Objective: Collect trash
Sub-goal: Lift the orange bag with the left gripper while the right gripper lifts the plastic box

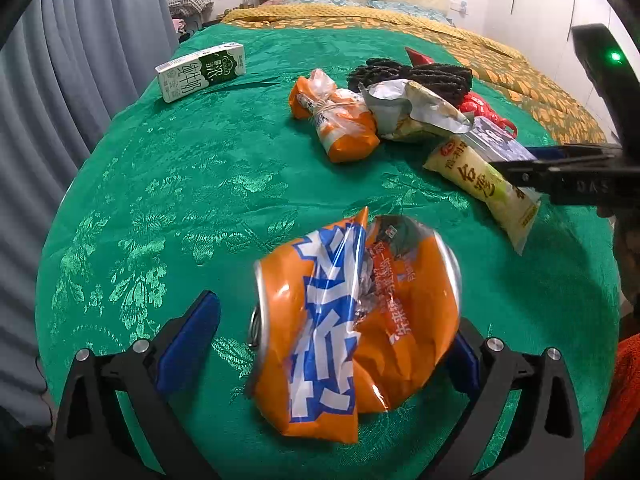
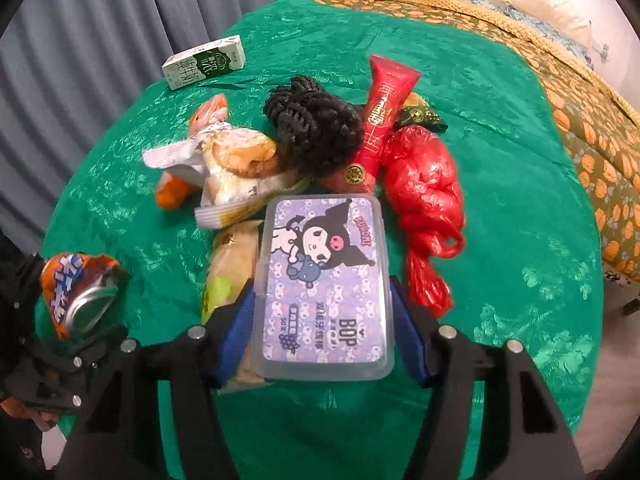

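Right wrist view: right hand-held gripper (image 2: 324, 320) clamps the floss box (image 2: 324, 280); slick plastic may slip. Left hand-held gripper (image 1: 332, 344) stands released around the orange wrapper (image 1: 352, 332).

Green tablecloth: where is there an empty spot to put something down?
The green tablecloth is bare between the white-and-green milk carton and the crushed orange can. It is also bare past the crumpled red plastic bag, toward the orange-patterned bedspread. It is crowded in the middle, around the clear purple-labelled box and black braided bundle.
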A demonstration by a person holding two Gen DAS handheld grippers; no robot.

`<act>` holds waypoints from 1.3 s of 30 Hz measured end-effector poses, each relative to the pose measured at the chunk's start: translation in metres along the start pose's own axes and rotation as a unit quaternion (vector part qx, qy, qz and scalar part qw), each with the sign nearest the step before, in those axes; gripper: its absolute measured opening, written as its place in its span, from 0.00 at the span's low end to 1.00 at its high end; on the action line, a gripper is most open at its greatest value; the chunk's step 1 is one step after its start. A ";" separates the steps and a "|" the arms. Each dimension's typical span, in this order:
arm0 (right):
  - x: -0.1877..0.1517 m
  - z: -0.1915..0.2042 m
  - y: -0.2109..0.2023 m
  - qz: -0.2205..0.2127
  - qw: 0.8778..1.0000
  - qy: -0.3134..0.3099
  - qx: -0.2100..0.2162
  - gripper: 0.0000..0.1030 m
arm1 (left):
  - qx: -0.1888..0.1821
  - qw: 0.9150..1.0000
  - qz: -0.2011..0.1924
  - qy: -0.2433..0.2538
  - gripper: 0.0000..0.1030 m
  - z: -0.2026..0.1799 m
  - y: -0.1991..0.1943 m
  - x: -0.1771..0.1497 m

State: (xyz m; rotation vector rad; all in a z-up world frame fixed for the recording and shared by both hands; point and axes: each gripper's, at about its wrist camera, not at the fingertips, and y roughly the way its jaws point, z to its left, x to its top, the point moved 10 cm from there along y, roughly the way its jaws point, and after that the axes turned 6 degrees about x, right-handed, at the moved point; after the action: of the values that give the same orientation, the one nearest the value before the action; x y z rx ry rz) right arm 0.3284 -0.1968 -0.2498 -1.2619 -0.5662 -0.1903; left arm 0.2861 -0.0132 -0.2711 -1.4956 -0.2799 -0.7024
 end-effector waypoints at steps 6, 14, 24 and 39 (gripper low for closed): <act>-0.045 -0.002 -0.033 0.003 1.000 -0.010 0.005 0.60 | 0.000 1.000 0.000 0.000 0.95 0.000 0.000 0.000; -0.109 -0.009 -0.064 0.017 1.000 0.007 0.005 0.60 | -0.020 1.000 -0.001 -0.001 0.95 0.000 -0.003 -0.001; -0.097 -0.002 -0.053 0.032 0.999 -0.018 -0.017 0.78 | -0.046 0.999 -0.001 -0.014 0.95 -0.004 -0.010 -0.001; -0.085 -0.021 -0.096 -0.050 0.996 0.050 0.047 0.59 | -0.055 0.997 -0.054 -0.003 0.47 -0.031 -0.051 0.016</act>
State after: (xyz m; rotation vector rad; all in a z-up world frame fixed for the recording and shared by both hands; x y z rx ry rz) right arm 0.2202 -0.2601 -0.2157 -1.1277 -0.5465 -0.3050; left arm 0.2611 -0.0438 -0.2230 -1.5964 -0.3336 -0.8100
